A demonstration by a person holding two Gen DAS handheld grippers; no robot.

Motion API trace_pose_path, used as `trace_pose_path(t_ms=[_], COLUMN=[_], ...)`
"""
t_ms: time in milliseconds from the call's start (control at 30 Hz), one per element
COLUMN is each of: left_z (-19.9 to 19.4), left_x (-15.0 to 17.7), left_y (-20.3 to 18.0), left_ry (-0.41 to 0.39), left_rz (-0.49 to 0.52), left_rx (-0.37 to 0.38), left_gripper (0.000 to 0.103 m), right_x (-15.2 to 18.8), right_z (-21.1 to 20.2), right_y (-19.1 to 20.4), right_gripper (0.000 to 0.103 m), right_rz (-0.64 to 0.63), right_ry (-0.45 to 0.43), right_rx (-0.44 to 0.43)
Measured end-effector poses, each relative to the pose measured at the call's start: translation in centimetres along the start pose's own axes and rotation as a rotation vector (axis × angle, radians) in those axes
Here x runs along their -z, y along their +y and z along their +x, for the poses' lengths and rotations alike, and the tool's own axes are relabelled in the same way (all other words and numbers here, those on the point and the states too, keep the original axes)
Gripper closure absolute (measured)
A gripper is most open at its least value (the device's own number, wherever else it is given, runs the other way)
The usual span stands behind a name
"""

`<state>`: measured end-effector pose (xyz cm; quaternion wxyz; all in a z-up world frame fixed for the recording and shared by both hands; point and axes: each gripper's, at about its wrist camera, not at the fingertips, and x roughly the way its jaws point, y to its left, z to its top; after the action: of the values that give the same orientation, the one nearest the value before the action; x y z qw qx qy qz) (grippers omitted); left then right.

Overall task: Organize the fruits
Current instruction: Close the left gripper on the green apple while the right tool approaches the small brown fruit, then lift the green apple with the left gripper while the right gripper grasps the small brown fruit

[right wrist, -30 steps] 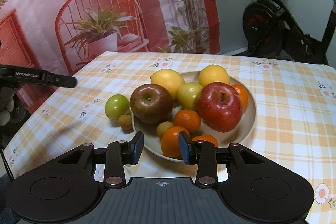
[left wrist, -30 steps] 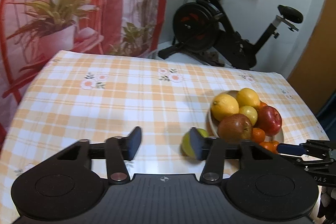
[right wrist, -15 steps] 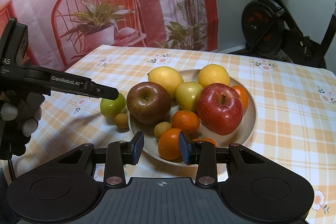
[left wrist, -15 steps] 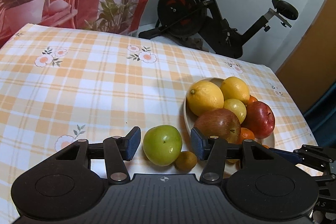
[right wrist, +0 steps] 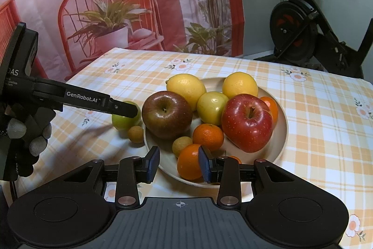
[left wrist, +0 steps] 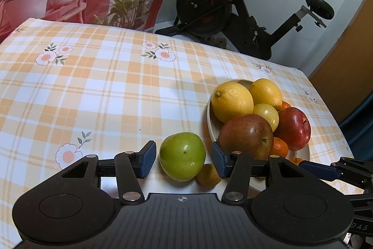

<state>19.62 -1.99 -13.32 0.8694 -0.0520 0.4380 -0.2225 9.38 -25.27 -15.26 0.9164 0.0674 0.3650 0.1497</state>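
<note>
left wrist view: left gripper [left wrist: 183, 156] open, astride green apple [left wrist: 182, 156], untouched
plate [right wrist: 281, 132]: apples, lemons, oranges piled
right gripper [right wrist: 179, 163]: narrow, empty, over plate's near rim

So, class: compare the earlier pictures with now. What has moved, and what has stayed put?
The left gripper came down and in, so its open jaws now flank the green apple, not yet gripping. The right gripper, plate and fruit stayed as they were.

A home: exercise bike [left wrist: 235, 8] beside tablecloth [left wrist: 105, 90] (floral check).
</note>
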Motion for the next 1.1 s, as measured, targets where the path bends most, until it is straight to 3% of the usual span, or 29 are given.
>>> trace_pose_path(t_ms=[100, 433, 700, 1100], left_z=[0.0, -1.4, -5.1, -7.9], left_x=[0.1, 0.9, 2.2, 4.6], left_y=[0.0, 0.4, 3.3, 6.1], left_ry=[0.0, -0.021, -0.066, -0.12], left_rz=[0.002, 0.025, 0.002, -0.095], left_rx=[-0.002, -0.022, -0.1, -0.155], left_gripper=[0.056, 0.056, 0.056, 0.056], right_x=[0.0, -0.2, -1.4, -3.9], right_z=[0.0, 0.3, 1.6, 5.2], right_y=[0.0, 0.6, 2.9, 8.6], right_gripper=[0.068, 0.068, 0.068, 0.071], right_rz=[0.0, -0.024, -0.098, -0.419], right_ry=[0.0, 0.003, 0.025, 0.115], right_rx=[0.0, -0.014, -0.056, -0.092])
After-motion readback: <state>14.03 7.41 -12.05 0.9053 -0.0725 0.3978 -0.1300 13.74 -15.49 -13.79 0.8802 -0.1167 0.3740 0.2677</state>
